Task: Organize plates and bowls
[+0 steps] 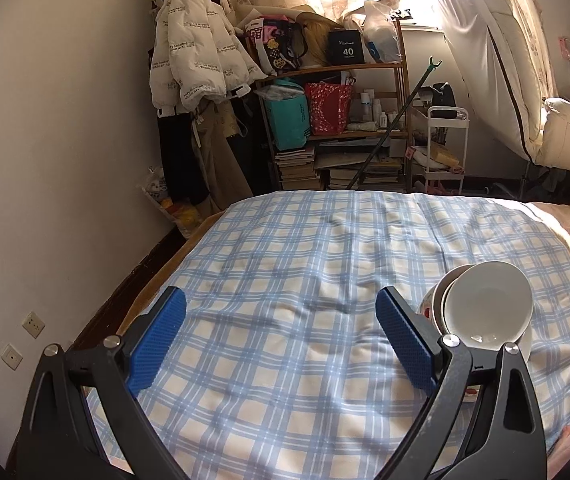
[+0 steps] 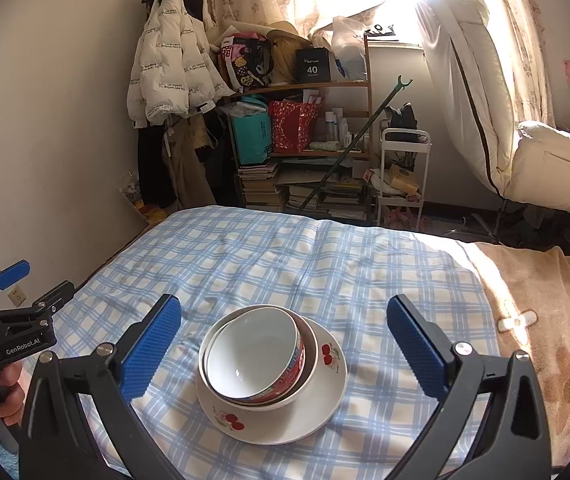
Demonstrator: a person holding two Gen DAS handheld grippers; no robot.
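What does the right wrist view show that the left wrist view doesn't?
Only the right wrist view: the whole stack, a red-patterned bowl nested in a white bowl on a cherry plate, plus the left gripper from outside and the hand holding it.

Only the left wrist view: two wall sockets low on the wall.

Both: the stack on the checked cloth, the cluttered shelf, and open, empty jaws on the right gripper.

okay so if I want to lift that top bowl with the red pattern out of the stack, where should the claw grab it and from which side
Probably by the rim of the top bowl, one pad inside and one outside. It sits tilted inside a white bowl on a cherry plate, and its rim stands highest on the right, so the open right claw should come down from above on that side.
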